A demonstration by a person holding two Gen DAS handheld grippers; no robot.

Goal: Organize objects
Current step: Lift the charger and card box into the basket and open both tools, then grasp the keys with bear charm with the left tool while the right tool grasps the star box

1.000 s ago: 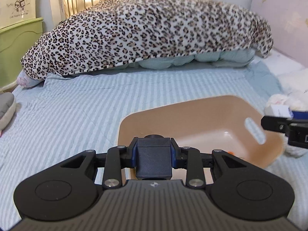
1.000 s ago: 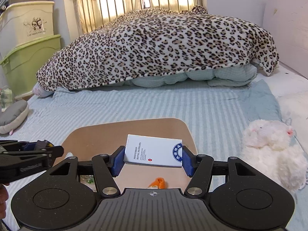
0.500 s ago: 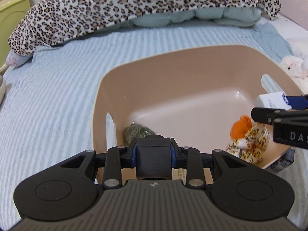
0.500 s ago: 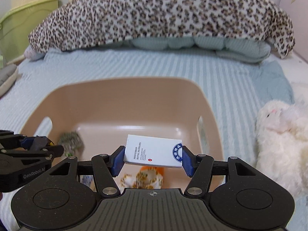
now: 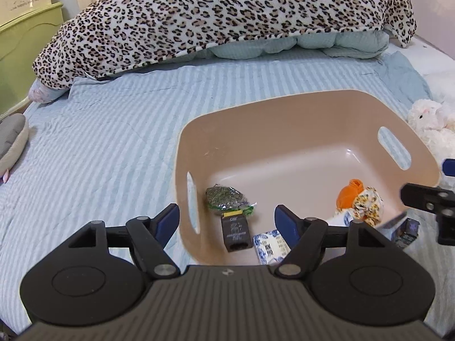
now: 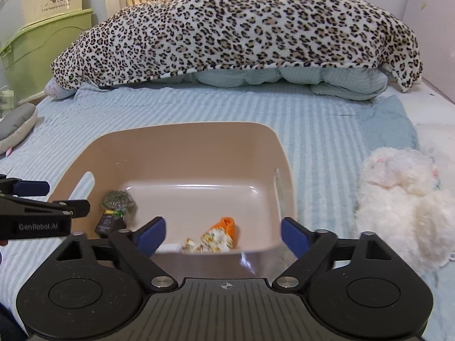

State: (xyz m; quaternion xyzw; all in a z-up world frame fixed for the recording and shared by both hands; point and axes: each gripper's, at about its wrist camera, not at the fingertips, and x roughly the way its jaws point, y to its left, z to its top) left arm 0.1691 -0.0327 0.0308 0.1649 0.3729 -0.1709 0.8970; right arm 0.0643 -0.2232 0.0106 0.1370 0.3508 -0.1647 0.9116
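A beige plastic bin (image 5: 298, 108) (image 6: 182, 139) stands on the striped bed. Inside lie a small black box (image 5: 236, 233) (image 6: 109, 224), a green packet (image 5: 226, 200) (image 6: 117, 199), an orange and floral cloth toy (image 5: 358, 200) (image 6: 220, 234), a blue-patterned white box (image 5: 268, 245) and a white box (image 6: 169, 247) at the near wall. My left gripper (image 5: 227, 221) is open and empty over the bin's near left corner. My right gripper (image 6: 220, 236) is open and empty over the bin's near edge.
A white plush toy (image 6: 403, 204) (image 5: 429, 122) lies right of the bin. A small dark box (image 5: 408, 228) sits outside the bin's right corner. A leopard blanket (image 5: 227, 17) is heaped at the back. A grey cushion (image 5: 11, 142) lies at the left edge; green storage bins (image 6: 42, 34) stand beyond.
Both grippers opened. The left one let go of the black box and the right one let go of the white box; both now lie in the bin. Both grippers drew back.
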